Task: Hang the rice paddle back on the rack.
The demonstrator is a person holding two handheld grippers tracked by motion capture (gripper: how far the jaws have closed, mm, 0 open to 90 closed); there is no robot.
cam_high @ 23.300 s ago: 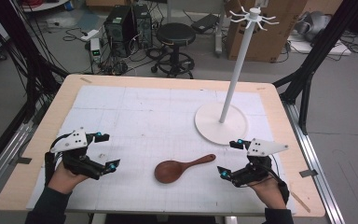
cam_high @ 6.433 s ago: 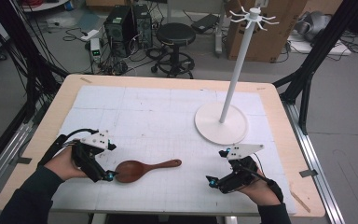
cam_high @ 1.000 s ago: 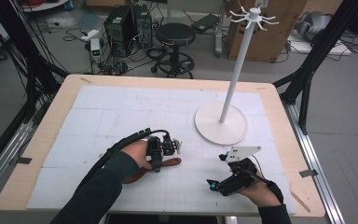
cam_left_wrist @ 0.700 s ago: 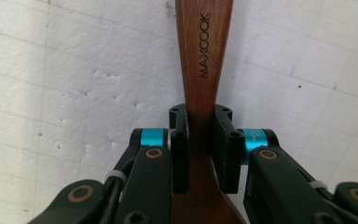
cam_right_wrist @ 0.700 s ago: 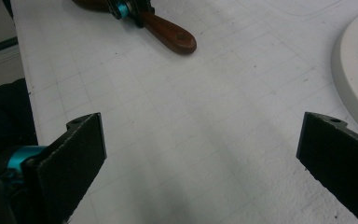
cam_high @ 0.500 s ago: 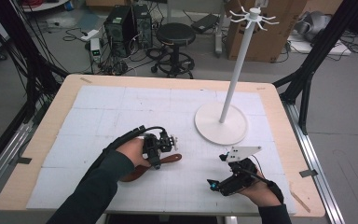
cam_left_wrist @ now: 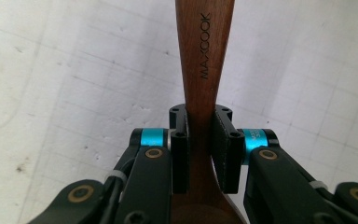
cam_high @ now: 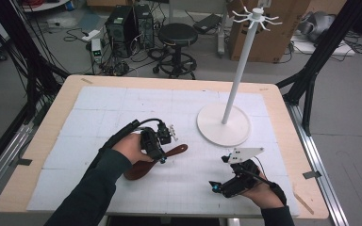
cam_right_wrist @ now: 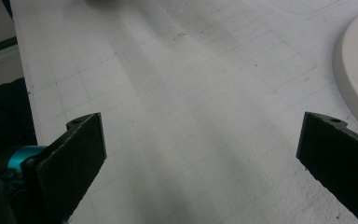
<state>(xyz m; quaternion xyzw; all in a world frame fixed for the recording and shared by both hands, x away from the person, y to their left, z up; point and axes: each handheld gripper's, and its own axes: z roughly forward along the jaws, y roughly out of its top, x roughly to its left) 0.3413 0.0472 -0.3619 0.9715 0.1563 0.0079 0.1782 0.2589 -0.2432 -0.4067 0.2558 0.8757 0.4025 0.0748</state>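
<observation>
- Nearest the camera, lower right of the high view: the right gripper [cam_high: 226,181] sits low over the mat [cam_high: 122,108] in the person's hand, jaws wide apart with nothing between them. Its own view just looks across bare mat with a slice of the white base at the right edge.
- Middle of the frame, a bit left: the left gripper [cam_high: 159,149] is clamped on the spoon [cam_high: 143,168]. In the left gripper view the pads pinch the wooden handle [cam_left_wrist: 204,60] from both sides, low on the handle just above where it widens into the bowl, and the handle runs straight up the frame with "MAXCOOK" printed on it.
- In the high view the bowl sits lower left of the grip and the handle end pokes out to the right. I think the spoon is just off the mat, but that angle is poor for it, so it may be that the bowl end is touching.
- Farther back, right of centre: the white stand [cam_high: 239,70] with its round base [cam_high: 223,125] on the mat and a ring of hooks [cam_high: 255,15] at the top of the frame.
- My read: pickup step, grab done. Next it needs carrying up to those hooks, and the handle end has to be free and aimed right, so the other gripper may have to help.
</observation>
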